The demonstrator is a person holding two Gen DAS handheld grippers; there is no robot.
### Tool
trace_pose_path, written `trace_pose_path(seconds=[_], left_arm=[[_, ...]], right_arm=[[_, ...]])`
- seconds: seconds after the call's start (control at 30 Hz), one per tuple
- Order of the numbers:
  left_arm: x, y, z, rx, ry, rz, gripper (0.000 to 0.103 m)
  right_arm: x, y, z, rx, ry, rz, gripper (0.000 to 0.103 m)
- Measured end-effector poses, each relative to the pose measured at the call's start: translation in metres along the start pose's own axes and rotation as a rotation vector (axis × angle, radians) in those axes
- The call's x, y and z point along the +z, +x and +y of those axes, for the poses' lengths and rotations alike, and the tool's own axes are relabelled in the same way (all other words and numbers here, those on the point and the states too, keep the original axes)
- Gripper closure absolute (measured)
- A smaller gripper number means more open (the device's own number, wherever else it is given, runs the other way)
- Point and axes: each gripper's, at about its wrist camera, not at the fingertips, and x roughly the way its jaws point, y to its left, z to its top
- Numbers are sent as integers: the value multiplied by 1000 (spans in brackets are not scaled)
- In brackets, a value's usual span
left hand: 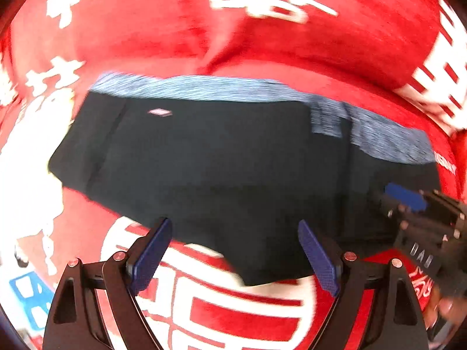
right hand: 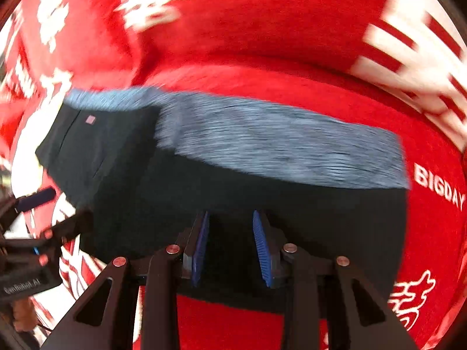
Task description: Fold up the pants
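The left wrist view takes in the whole pair of dark pants (left hand: 221,169), folded into a compact block with a blue-grey waistband (left hand: 233,89) along the far edge and a small pale label near the far left corner; it lies ahead of and below the left gripper (left hand: 235,255) on a red cloth with white lettering (left hand: 292,49) that covers the worktop. The left gripper points steeply down, its blue pads set wide apart with nothing between them, their tips over the near hem. To its right, the right gripper (left hand: 405,197) shows at the fabric's right end, with part of a hand (left hand: 446,309) behind it.

The right wrist view sits closer: the waistband (right hand: 277,145) fills the middle and white "BIGDAY" lettering shows on the cloth (right hand: 262,29) to the right. The right gripper (right hand: 230,248) also points steeply down over the pants (right hand: 292,210), jaws partly apart; blur hides whether the pads touch fabric. The left gripper (right hand: 38,198) shows at the left edge.
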Motion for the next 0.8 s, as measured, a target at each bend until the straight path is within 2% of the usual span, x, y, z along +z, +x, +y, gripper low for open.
trace_pose_path(seconds=[0.1, 0.23, 0.57, 0.8], left_arm=[[-4, -1, 28, 22, -71, -5, 15], [-8, 7, 59, 31, -126, 15, 15], [4, 29, 91, -2, -138, 39, 15], [16, 34, 115, -27, -153, 26, 15]], right_arm=[[1, 5, 33, -65, -78, -3, 69], [-1, 6, 43, -110, -73, -2, 71], [9, 13, 54, -192, -14, 35, 70], [14, 13, 59, -232, 21, 59, 70]])
